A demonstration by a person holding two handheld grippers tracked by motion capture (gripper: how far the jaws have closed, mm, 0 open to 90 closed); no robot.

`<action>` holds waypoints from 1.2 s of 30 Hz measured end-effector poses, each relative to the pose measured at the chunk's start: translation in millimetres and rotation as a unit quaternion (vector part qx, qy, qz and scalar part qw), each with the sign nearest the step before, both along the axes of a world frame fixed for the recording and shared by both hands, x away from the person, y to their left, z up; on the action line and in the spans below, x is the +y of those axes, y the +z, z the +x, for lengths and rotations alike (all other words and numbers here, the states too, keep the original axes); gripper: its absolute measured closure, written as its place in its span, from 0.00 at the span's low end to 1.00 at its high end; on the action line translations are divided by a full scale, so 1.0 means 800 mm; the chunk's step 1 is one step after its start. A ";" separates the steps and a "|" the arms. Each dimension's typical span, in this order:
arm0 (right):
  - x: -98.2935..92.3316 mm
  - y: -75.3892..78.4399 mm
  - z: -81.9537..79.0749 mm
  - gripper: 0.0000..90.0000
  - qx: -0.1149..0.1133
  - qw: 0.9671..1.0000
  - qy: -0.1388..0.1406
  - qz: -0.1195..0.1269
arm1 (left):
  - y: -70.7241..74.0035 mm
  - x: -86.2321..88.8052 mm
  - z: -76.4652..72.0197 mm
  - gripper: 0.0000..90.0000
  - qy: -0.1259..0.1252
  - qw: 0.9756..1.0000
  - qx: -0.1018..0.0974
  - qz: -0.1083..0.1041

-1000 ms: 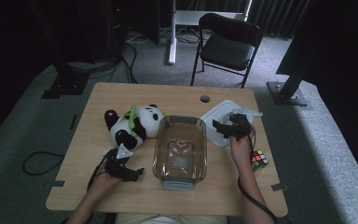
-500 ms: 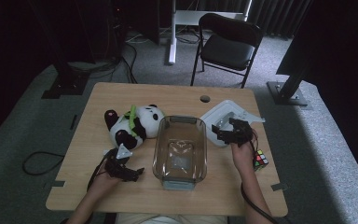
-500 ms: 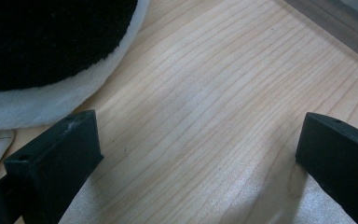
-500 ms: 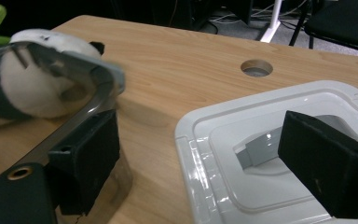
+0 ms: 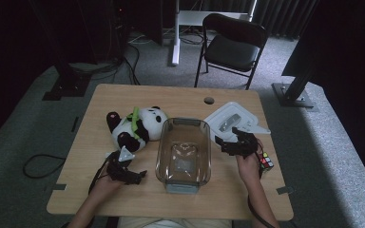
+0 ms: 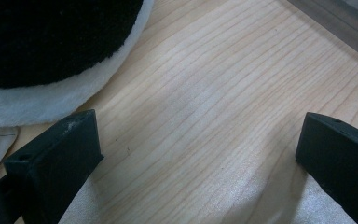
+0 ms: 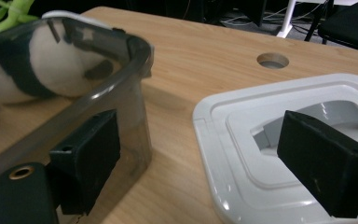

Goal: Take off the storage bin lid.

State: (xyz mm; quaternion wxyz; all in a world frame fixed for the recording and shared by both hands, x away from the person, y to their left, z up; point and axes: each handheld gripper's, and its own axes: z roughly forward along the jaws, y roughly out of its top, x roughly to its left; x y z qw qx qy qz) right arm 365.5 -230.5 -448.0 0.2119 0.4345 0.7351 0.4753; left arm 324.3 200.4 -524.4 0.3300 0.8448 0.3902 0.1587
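Observation:
A black-and-white panda plush [image 5: 133, 126] with a green piece lies left of a clear plastic container [image 5: 184, 152] at the table's middle. A white lid [image 5: 235, 121] lies right of the container. My left gripper [image 5: 132, 172] rests near the front, just below the panda, open over bare wood [image 6: 200, 135], with the panda's rim [image 6: 51, 93] at upper left. My right gripper [image 5: 230, 142] stands open between container and lid. In the right gripper view [image 7: 200, 135], one jaw is against the container wall [image 7: 121, 93] and the other over the lid [image 7: 242, 140].
A Rubik's cube [image 5: 266, 161] sits by the right hand near the table's right edge. The wooden table [image 5: 171, 99] has a round cable hole [image 5: 209, 100] at the back. A black chair [image 5: 233, 45] and stand legs are on the floor beyond.
My right gripper has drawn back from the lid toward the person, along the container's right side. The left gripper has stayed put.

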 end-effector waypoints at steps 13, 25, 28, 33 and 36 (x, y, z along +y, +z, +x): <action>0.006 -0.029 -0.017 0.14 0.021 0.999 0.036 -0.017 | 0.000 0.000 -0.001 0.00 -0.003 1.000 0.000 0.001; 0.011 -0.060 -0.033 0.14 0.028 0.997 0.071 -0.032 | 0.000 -0.002 -0.002 0.00 0.002 1.000 0.001 0.001; 0.011 -0.072 -0.033 0.14 0.042 0.995 0.082 -0.039 | 0.000 -0.003 -0.003 0.00 -0.002 1.000 0.000 0.000; 0.009 -0.081 -0.033 0.14 0.040 0.993 0.101 -0.036 | 0.000 -0.004 -0.003 0.00 -0.004 1.000 0.001 0.000; 0.009 -0.084 -0.034 0.14 0.043 0.991 0.117 -0.048 | 0.000 -0.004 -0.003 0.00 -0.004 1.000 0.001 0.000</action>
